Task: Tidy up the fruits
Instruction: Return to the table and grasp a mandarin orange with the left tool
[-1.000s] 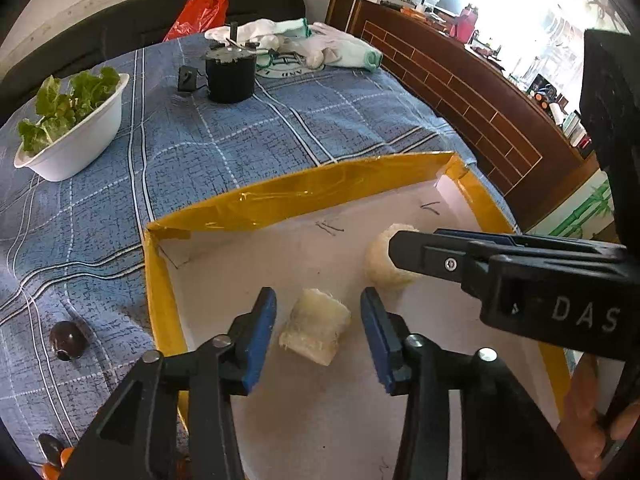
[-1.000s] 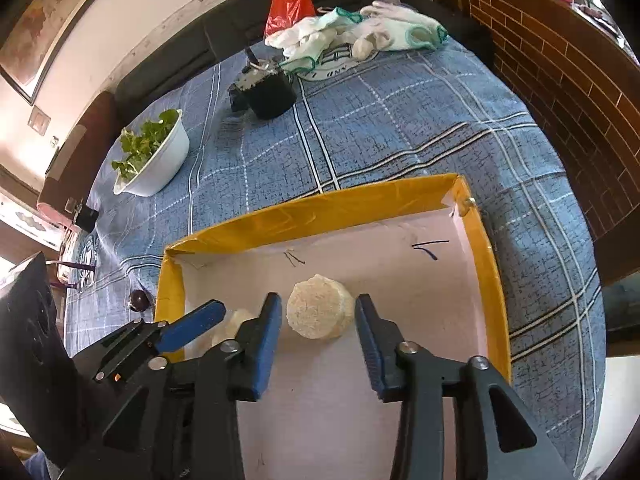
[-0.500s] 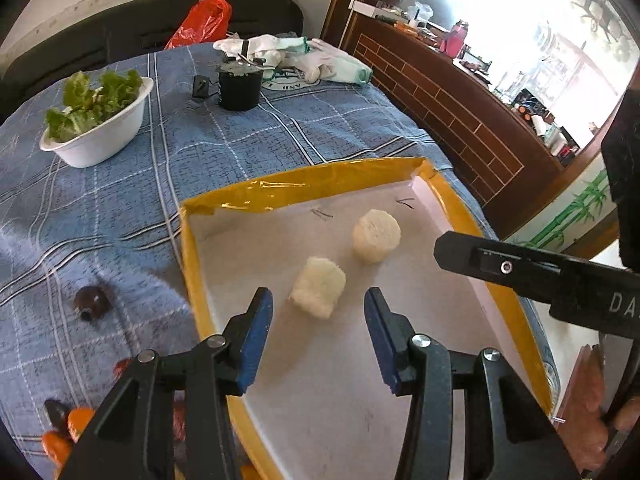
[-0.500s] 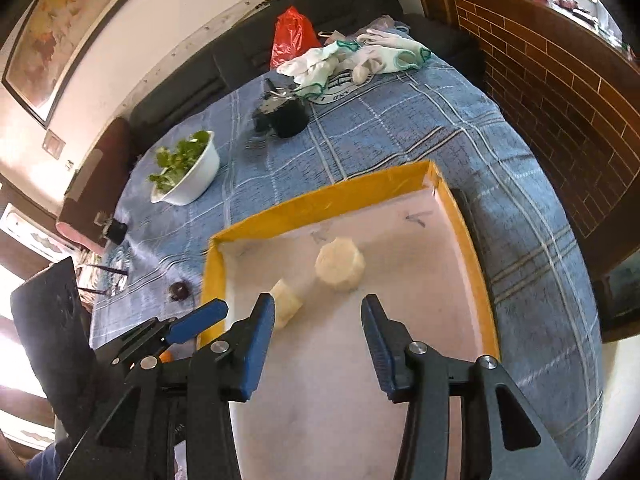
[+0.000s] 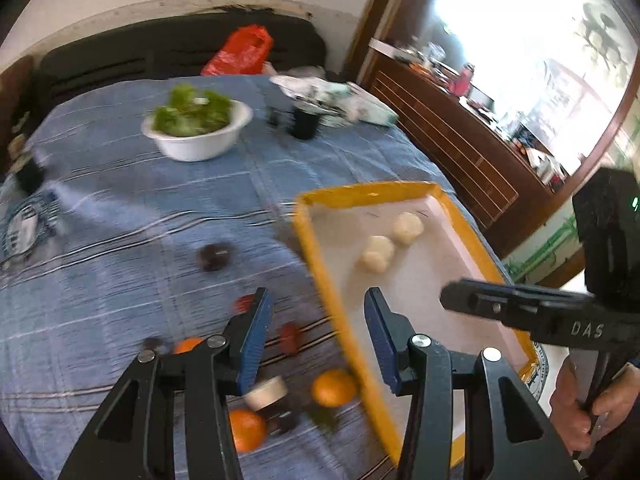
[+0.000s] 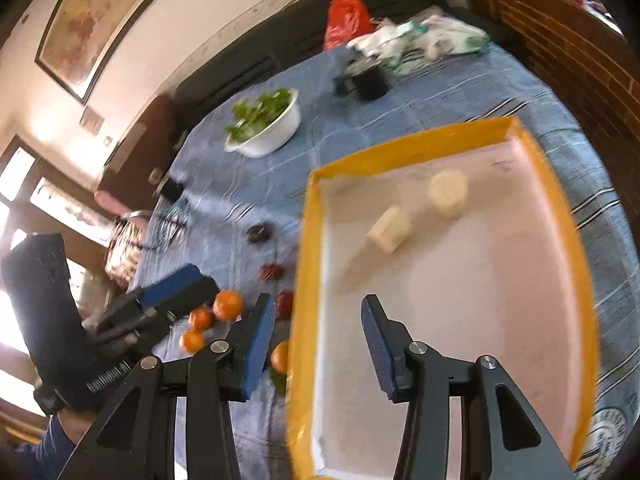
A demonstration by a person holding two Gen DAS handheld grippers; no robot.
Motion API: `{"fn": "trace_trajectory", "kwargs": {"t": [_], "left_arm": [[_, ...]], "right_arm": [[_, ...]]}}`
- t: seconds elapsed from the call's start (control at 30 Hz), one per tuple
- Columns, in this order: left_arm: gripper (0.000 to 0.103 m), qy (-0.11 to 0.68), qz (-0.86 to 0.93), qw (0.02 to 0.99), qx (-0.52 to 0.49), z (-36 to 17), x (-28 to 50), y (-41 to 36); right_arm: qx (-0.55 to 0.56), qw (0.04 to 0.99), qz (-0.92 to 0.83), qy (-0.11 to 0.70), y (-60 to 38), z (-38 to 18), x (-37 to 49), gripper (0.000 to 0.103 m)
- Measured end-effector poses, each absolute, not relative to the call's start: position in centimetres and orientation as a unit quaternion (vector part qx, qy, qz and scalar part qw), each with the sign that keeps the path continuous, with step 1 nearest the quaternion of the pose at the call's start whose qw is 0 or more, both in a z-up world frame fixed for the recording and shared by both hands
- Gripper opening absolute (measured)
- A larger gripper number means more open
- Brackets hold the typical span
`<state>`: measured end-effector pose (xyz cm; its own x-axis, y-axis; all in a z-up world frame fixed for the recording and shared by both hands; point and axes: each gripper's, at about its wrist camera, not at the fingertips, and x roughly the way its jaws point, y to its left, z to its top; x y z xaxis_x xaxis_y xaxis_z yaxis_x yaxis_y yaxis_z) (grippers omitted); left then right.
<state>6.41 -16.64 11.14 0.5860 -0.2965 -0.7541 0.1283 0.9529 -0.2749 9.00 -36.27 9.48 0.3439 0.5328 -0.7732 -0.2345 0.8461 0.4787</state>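
- Hovering empty, the left hand-held gripper (image 5: 316,344) hangs over the tray's (image 5: 320,276) yellow rim, blue pads parted with nothing between them.
- The right hand-held gripper (image 6: 318,344) is likewise parted and empty above the tray's near left edge.
- Two pale, rough-cut fruit chunks (image 6: 420,208) already lie at the far end of the tray's smooth white floor.
- Round, glossy oranges (image 5: 334,386), small dark red fruits (image 5: 289,338) and a dark plum-like fruit (image 5: 214,256) wait on the bench's blue checked cloth (image 5: 120,280), just left of the tray.
- The step in hand looks like reaching for the next fruit; that calls for lowering over an orange and closing gently.
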Motion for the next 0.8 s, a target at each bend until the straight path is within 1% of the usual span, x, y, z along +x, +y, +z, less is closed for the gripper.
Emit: {"fn": "trace_trajectory", "kwargs": {"t": [0.13,0.27,0.37,0.57,0.8], "left_arm": [[0.046,0.435,-0.093,0.889,-0.112,11.1,4.6,-12.9],[0.046,0.440,-0.061,0.887,-0.123,9.7,2.6,-9.5],[0.046,0.450,-0.048,0.883,-0.127,8.3,1.5,-7.9],[0.046,0.466,-0.036,0.878,-0.105,5.6,-0.4,-6.4],[0.046,0.478,-0.035,0.875,-0.075,3.9,-0.2,-6.7]], "right_arm": [[0.131,0.796,0.260,0.530,-34.3,8.9,8.0,0.049],[0.118,0.786,0.285,0.536,-32.1,8.6,6.9,0.049],[0.095,0.783,0.293,0.540,-30.6,8.1,6.1,0.045],[0.051,0.778,0.310,0.545,-28.1,7.6,4.2,0.044],[0.021,0.770,0.319,0.552,-26.4,6.7,2.7,0.044]]}}
